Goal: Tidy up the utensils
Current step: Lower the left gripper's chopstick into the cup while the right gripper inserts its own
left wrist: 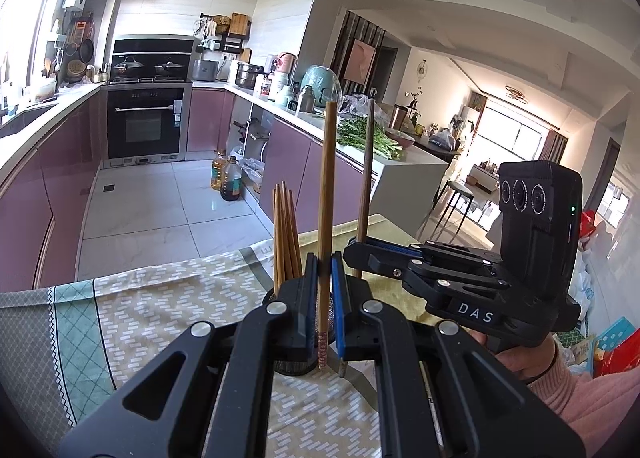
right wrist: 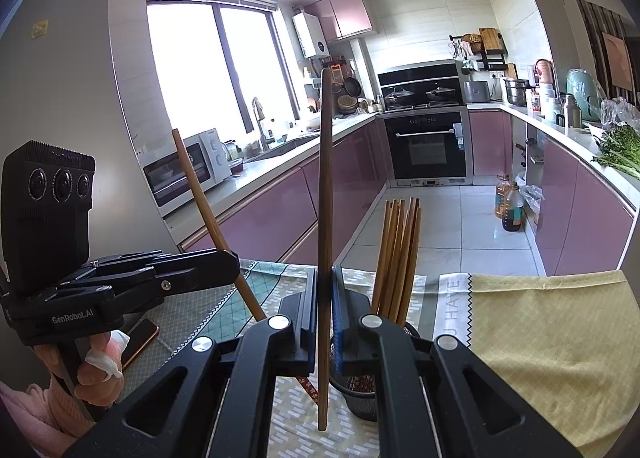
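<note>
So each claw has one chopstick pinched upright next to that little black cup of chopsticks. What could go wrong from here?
1. Each claw, left and right, pinches a single thin chopstick near its lower end; the long upper part could swing or slip.
2. The mesh holder already holds a bundle of chopsticks, so a lowered tip may jam against them or tip it over.
3. The claws sit close together and could bump.
</note>
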Motion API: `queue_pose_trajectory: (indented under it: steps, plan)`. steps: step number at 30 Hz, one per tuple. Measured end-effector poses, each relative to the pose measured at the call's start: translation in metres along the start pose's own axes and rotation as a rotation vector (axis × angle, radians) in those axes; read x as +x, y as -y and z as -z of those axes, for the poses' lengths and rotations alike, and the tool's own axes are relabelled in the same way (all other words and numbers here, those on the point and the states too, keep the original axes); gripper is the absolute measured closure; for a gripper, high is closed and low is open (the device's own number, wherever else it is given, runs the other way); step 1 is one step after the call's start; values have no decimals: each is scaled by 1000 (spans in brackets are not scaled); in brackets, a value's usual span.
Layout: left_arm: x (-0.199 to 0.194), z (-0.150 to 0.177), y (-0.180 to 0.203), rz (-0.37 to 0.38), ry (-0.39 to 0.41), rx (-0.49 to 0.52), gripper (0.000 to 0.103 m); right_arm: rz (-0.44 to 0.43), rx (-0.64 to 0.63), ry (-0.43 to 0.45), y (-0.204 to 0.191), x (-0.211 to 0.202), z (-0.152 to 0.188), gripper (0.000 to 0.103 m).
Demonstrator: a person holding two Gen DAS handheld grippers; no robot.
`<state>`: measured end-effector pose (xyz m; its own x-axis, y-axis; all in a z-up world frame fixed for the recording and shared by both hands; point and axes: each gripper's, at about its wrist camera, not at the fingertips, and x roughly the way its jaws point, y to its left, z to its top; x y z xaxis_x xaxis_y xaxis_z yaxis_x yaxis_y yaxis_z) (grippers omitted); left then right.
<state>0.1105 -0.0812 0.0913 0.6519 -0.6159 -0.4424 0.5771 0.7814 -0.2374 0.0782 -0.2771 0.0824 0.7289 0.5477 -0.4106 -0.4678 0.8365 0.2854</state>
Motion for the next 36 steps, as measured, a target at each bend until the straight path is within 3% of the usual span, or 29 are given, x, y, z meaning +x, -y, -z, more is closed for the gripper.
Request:
queue_pose_trajectory:
  steps: [36]
  plan:
    - [-3,-5,3,-31,30,20,95,9,-16,20,1,5,-14,97]
